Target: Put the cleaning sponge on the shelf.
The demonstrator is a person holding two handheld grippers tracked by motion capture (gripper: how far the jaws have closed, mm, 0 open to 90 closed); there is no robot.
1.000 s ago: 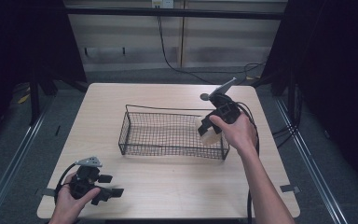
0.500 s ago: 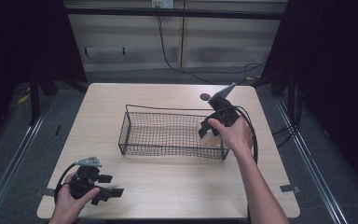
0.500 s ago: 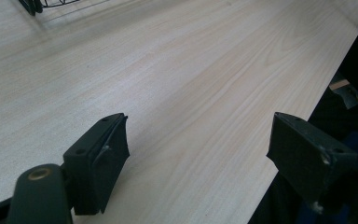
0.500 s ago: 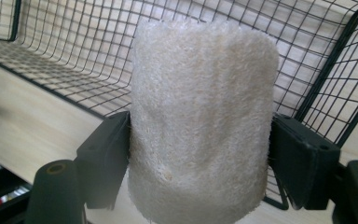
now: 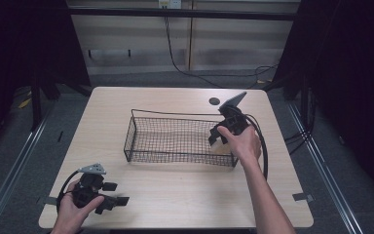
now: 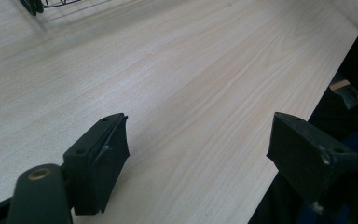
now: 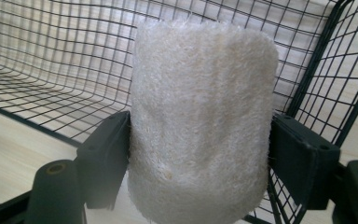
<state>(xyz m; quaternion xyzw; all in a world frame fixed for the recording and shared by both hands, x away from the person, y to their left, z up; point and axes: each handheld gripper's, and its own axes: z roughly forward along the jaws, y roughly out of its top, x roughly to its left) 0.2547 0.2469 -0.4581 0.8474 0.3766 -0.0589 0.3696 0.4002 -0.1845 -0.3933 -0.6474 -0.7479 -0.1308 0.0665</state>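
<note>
The loofah sponge [image 7: 200, 126] is creamy white and fuzzy all over. The wire basket [image 5: 175, 141] is black, with a pattern of little squares. The bench [image 5: 175, 190] is pale wood with thin, wavy lines. Both grippers have black jaws. A small dark round spot [image 5: 215, 101] sits on the bench.

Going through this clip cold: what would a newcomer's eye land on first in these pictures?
First, the fuzzy white loofah-like roll, clamped upright between the jaws of the right hand-held gripper, just inside the right end of the black wire basket at the middle of the wooden table. After that, the left hand-held gripper at the table's near left corner, jaws wide apart with nothing between them.
</note>
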